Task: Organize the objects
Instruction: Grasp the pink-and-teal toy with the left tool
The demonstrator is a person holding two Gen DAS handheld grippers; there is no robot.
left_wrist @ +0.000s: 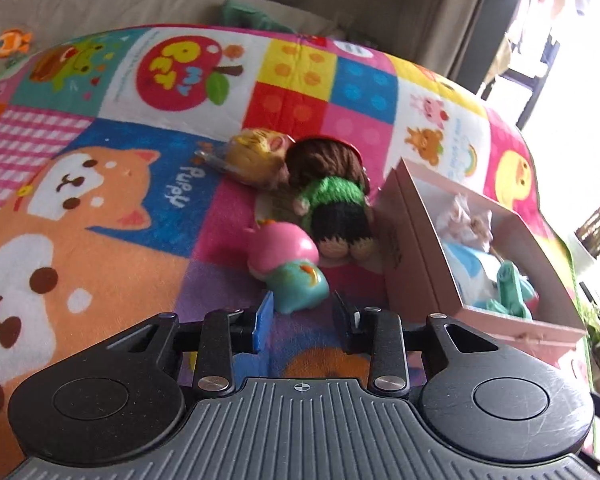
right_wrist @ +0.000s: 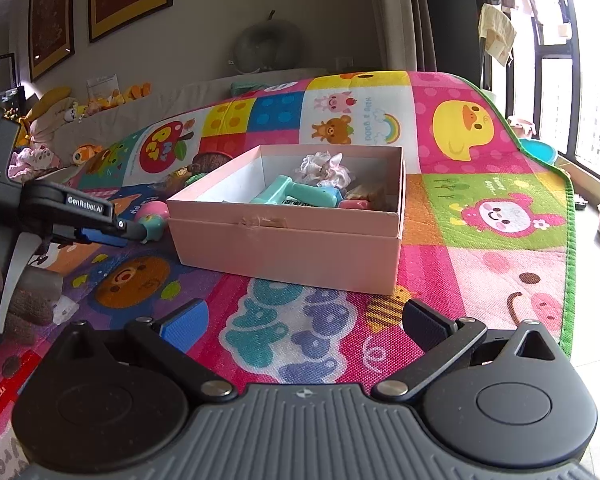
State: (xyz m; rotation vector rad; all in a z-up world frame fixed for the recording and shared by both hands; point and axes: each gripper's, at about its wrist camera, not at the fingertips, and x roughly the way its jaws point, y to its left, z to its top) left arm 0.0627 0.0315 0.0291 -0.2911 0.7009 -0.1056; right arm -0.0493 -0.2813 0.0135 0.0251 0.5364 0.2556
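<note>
Fingers [left_wrist: 265, 322] of the left gripper [left_wrist: 302, 316] are standing moderately apart, holding nothing, with their tips reaching either side of the near end of a pink-and-teal toy figure [left_wrist: 286, 270]; whether they are touching it is not clear. That figure is lying on the colourful play mat [left_wrist: 100, 208], just beside a yarn doll [left_wrist: 332, 196] in brown, green and black, and a yellowish wrapped toy [left_wrist: 256, 156] is lying beyond the doll. All 3 are sitting just left of the open pink box [left_wrist: 412, 248].

Over in the right wrist view, the right gripper [right_wrist: 302, 322] is hovering wide open and empty above the mat [right_wrist: 480, 280], near the front wall of the box [right_wrist: 284, 252]. Inside the box, a teal plastic piece [right_wrist: 288, 194] and a white frilly item [right_wrist: 324, 166] are resting among other small things. At the far left the left gripper [right_wrist: 134, 234] is showing side-on, its tip at the pink-and-teal figure [right_wrist: 154, 216].
</note>
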